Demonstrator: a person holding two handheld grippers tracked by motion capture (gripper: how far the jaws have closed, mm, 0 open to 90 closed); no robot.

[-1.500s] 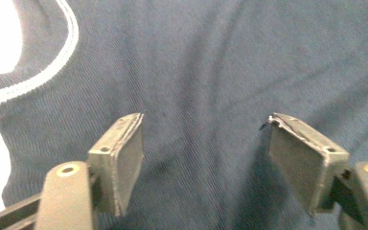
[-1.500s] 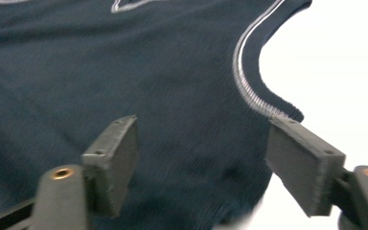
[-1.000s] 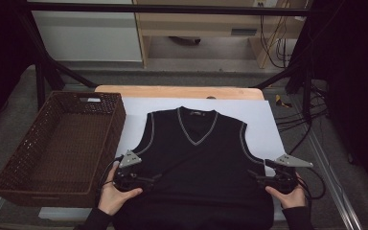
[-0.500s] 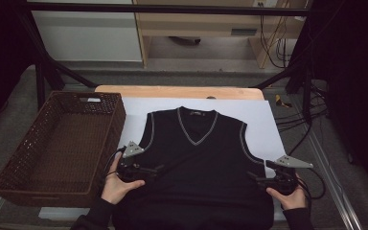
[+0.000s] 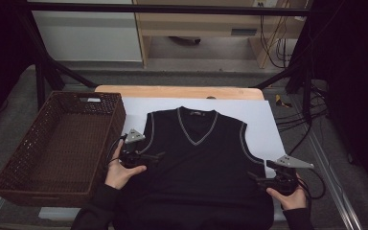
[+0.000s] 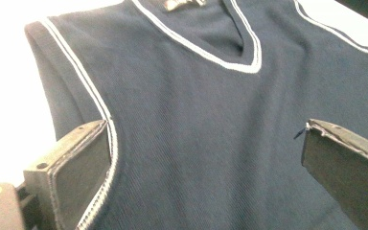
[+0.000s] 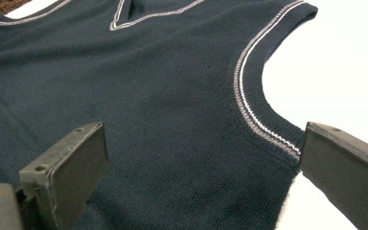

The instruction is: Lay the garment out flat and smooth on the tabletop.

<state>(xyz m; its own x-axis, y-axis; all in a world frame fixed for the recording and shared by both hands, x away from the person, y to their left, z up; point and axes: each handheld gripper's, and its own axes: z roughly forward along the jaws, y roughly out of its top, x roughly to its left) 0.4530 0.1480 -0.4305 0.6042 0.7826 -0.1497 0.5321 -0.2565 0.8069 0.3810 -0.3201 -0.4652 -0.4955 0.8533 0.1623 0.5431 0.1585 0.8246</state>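
A dark sleeveless V-neck vest (image 5: 196, 163) with pale trim lies flat on a white sheet (image 5: 263, 120). My left gripper (image 5: 155, 155) is at the vest's left armhole and points across the cloth. In the left gripper view its jaws stand wide open (image 6: 203, 128) over the vest (image 6: 196, 96), the left one by the trimmed armhole edge. My right gripper (image 5: 255, 179) is at the vest's right side, just below the other armhole. Its jaws have just been opening and stand wide (image 7: 201, 128), with the vest's cloth (image 7: 172, 96) lying loose between them, not pinched.
A brown wicker basket (image 5: 120, 120) stands left of the sheet, close to my left hand. The wooden table edge (image 5: 177, 91) shows beyond the sheet. Cables (image 5: 306, 115) hang off the right side. A metal frame rail (image 5: 330, 182) runs along the right.
My left hand has moved away from the table's near edge, up along the vest's left side to the armhole. The right hand has stayed in place.
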